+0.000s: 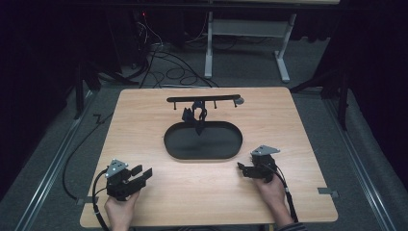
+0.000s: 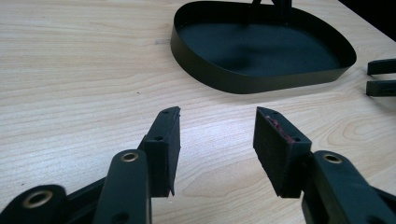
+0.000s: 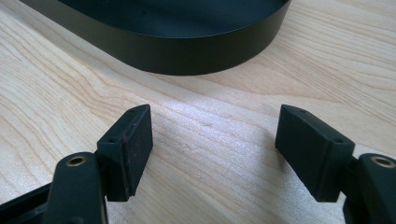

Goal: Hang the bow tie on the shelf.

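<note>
The wooden worktop [image 1: 207, 192] carries a black oval tray [image 1: 203, 140] at its centre, with a stand [image 1: 204, 99] rising from the tray's far rim (something small and dark hangs there). Nearer than the tray, the left tool [image 1: 140, 174] and right tool [image 1: 243, 168] are held spread and empty. A level, slow approach over the tray is advised.

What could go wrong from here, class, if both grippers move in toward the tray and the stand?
1. The stand looks thin and top-heavy, with a dark item hanging from its bar; a knock could tip it.
2. The tray sits loose on the table with a low wall; a jaw catching that wall could shove it.
3. The left gripper and right gripper are both open and low, so the jaws may scrape the wood.
</note>
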The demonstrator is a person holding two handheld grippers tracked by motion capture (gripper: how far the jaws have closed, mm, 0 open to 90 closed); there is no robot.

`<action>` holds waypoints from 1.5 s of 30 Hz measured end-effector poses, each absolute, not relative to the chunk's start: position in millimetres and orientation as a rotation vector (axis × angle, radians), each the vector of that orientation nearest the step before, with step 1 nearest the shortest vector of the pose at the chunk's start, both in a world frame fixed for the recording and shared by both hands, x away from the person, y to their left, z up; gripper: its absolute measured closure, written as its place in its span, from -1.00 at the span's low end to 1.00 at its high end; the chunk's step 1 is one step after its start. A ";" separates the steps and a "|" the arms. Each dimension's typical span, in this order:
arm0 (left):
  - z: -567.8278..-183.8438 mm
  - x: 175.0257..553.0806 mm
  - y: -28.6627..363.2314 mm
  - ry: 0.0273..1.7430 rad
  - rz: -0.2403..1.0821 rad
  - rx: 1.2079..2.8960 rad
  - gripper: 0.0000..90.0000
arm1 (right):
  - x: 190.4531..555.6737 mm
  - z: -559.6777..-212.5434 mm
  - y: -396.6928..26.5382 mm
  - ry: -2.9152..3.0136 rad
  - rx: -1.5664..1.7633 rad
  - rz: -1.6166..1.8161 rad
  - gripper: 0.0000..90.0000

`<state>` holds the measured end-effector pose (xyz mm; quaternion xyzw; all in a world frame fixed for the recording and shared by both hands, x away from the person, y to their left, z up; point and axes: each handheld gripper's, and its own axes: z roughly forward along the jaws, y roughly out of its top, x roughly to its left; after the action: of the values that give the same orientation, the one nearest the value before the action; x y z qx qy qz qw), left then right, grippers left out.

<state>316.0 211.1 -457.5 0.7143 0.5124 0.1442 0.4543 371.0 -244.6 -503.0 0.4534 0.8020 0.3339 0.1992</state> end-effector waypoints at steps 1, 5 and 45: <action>-457.9 315.8 211.3 1.265 0.357 1.763 0.14 | 371.0 -503.0 -244.5 2.243 1.269 0.934 -0.36; -459.9 315.7 212.3 1.271 0.353 1.759 0.14 | 371.0 -503.0 -244.5 2.243 1.269 0.935 -0.36; -486.8 326.0 216.9 1.352 0.358 1.779 0.14 | 371.0 -503.0 -244.5 2.243 1.269 0.934 -0.36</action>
<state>326.0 216.9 -486.8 0.7115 0.5407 0.1431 0.4254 371.0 -244.5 -503.0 0.4536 0.8019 0.3340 0.1990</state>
